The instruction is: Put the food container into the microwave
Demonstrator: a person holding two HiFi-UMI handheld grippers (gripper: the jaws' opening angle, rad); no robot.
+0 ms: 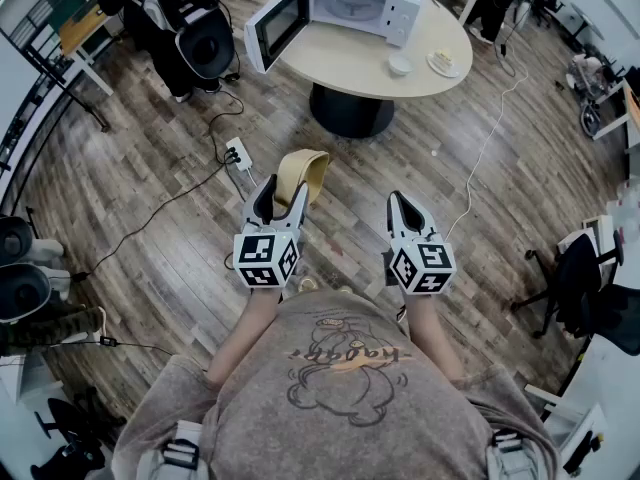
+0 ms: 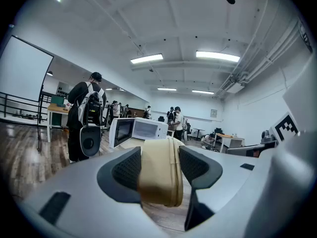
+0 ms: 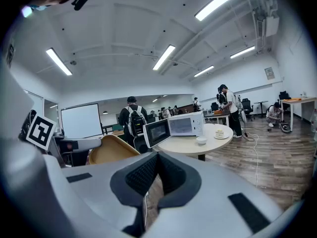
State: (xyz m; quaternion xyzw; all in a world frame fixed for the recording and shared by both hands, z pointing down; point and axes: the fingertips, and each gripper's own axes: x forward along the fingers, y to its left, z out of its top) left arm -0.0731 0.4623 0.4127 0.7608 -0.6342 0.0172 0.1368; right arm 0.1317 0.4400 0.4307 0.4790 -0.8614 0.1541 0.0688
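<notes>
My left gripper is shut on a tan food container, which stands on edge between the pads and sticks out past the fingertips. In the left gripper view the container fills the gap between both black pads. My right gripper is shut with nothing in it; its pads meet. From the right gripper view the container shows off to the left. Ahead, a white microwave stands on a round beige table with its door swung open to the left. Both grippers are well short of the table.
A small white bowl and a plate with a cake slice sit on the table right of the microwave. A power strip and cables lie on the wood floor. A person with a backpack stands left of the table.
</notes>
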